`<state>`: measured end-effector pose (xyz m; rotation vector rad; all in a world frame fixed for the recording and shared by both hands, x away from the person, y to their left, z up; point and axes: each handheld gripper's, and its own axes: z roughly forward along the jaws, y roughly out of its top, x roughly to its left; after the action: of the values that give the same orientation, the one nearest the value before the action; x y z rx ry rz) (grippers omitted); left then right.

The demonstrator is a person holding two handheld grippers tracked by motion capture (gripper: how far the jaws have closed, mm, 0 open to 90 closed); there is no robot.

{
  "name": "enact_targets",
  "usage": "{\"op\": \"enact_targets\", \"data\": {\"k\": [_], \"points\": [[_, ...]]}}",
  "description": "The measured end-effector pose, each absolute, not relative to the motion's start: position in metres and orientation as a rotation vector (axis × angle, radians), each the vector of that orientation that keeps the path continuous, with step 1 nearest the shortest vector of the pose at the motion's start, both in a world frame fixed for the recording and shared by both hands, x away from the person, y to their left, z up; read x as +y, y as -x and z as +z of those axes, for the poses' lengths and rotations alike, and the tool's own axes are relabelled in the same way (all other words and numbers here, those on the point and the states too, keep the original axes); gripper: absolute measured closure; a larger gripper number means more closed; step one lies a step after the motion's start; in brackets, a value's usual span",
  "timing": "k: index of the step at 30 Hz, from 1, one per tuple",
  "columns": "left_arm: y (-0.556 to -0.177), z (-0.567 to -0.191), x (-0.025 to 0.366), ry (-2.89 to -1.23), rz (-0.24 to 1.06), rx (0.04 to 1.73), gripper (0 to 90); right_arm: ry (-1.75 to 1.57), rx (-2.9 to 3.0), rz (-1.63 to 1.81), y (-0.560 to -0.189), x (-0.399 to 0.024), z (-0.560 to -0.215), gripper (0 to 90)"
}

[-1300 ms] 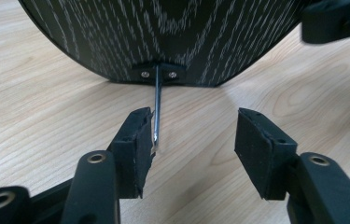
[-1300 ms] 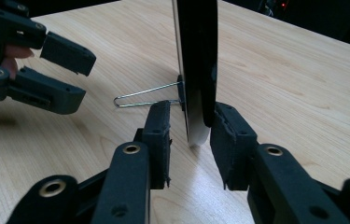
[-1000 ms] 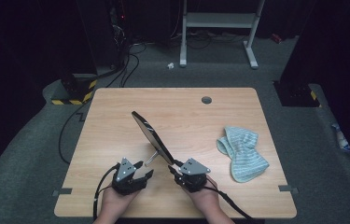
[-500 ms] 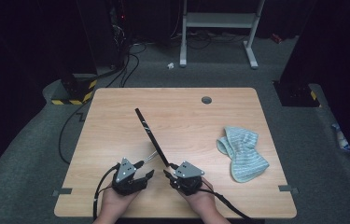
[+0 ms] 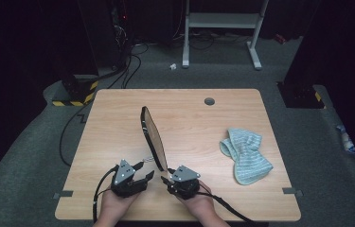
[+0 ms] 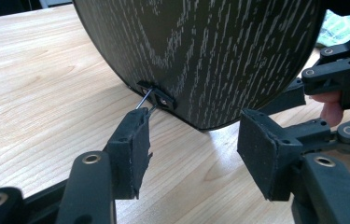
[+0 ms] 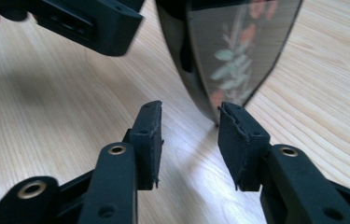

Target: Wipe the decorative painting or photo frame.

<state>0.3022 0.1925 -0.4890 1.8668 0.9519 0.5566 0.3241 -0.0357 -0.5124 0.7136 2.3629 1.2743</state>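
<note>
left gripper (image 5: 143, 171): wide open, empty | right gripper (image 5: 166, 178): just opening off oval frame (image 5: 154, 138)

The table (image 5: 118, 123) is pale wood-grain laminate, smooth with a soft sheen. The oval frame (image 6: 200, 56) has a matt black back with printed wood grain and a thin metal wire (image 6: 145, 101); its front (image 7: 238, 51) looks like glossy glass. The cloth (image 5: 246, 156) is soft ribbed fabric. The tongs' pads (image 7: 147, 140) seem rough, matt foam.

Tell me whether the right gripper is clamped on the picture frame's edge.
No: in the right gripper view the right gripper has its jaws apart, having just been opening, and the picture frame stands just beyond the pads, untouched.
</note>
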Motion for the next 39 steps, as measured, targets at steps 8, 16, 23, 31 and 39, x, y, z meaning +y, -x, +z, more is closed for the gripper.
{"op": "enact_targets", "data": {"k": [8, 16, 23, 31, 39], "points": [[-0.294, -0.485, 0.180, -1.874, 0.559, 0.901, 40.8, -0.809, 2.300, 1.198, -0.321, -0.081, -0.510, 51.8], [-0.296, -0.484, 0.164, -1.844, 0.511, 0.903, 32.1, -0.934, 2.235, 1.126, -0.307, -0.135, -0.513, 50.6], [-0.305, -0.483, 0.152, -1.828, 0.523, 0.921, 29.7, -1.004, 2.172, 1.115, -0.314, -0.152, -0.509, 47.4], [-0.314, -0.485, 0.145, -1.847, 0.546, 0.942, 31.2, -1.054, 2.147, 1.103, -0.314, -0.163, -0.512, 45.8], [-0.316, -0.487, 0.147, -1.841, 0.545, 0.960, 33.8, -1.065, 2.143, 1.092, -0.314, -0.164, -0.514, 45.7]]}}
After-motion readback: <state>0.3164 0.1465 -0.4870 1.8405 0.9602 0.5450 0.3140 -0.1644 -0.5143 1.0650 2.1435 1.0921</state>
